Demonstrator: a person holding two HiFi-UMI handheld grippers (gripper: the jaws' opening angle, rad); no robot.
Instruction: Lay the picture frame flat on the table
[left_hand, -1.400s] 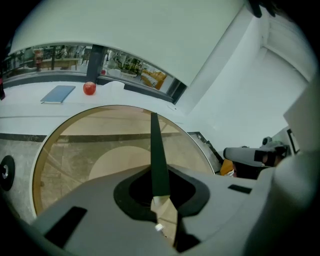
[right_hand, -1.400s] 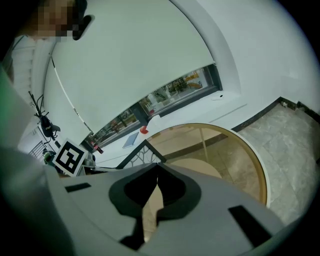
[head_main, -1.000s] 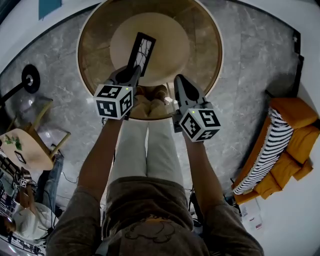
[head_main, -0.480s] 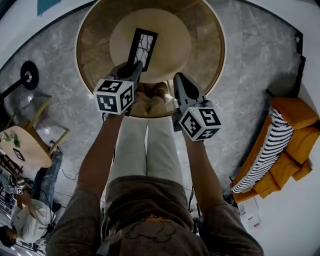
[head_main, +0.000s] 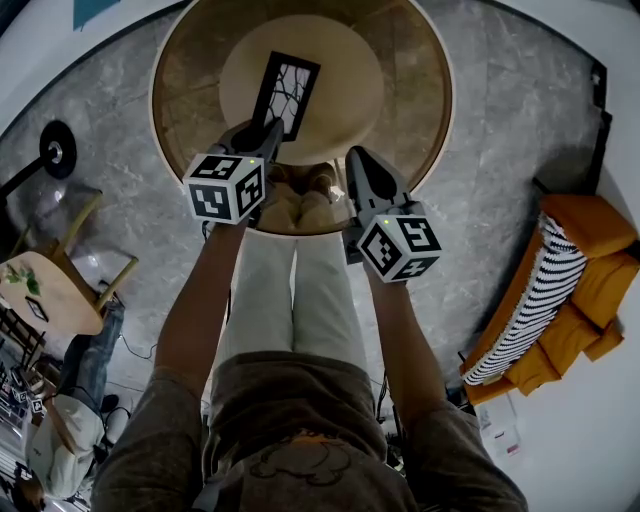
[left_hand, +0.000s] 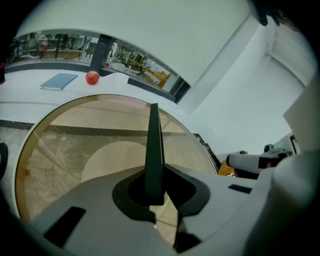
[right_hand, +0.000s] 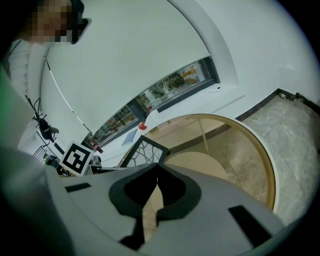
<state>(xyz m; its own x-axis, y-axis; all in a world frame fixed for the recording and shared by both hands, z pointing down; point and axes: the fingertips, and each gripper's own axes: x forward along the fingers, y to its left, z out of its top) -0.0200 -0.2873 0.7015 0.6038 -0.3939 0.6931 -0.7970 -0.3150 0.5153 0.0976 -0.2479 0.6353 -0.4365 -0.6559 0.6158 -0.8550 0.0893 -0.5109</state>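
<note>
The picture frame (head_main: 287, 93), black-edged with a crackle pattern, leans over the middle of the round glass table (head_main: 430, 70). My left gripper (head_main: 268, 133) is shut on the frame's near end. In the left gripper view the frame (left_hand: 153, 145) stands edge-on between the jaws of the left gripper (left_hand: 152, 192). My right gripper (head_main: 357, 162) hovers just right of the frame at the table's near rim, shut and holding nothing. The right gripper view shows the frame's face (right_hand: 144, 152) to the left, beyond the closed jaws of the right gripper (right_hand: 157, 194).
An orange sofa with a striped cushion (head_main: 555, 290) stands at the right. At the left are a small wooden table (head_main: 45, 295) and a black lamp base (head_main: 60, 157). A red apple (left_hand: 92, 77) and a blue book (left_hand: 59, 81) lie on a white ledge beyond the table.
The frame has tipped over, showing more of its face, and its far end has shifted slightly away and right. My left gripper has drifted a little left. The right gripper has barely moved.
</note>
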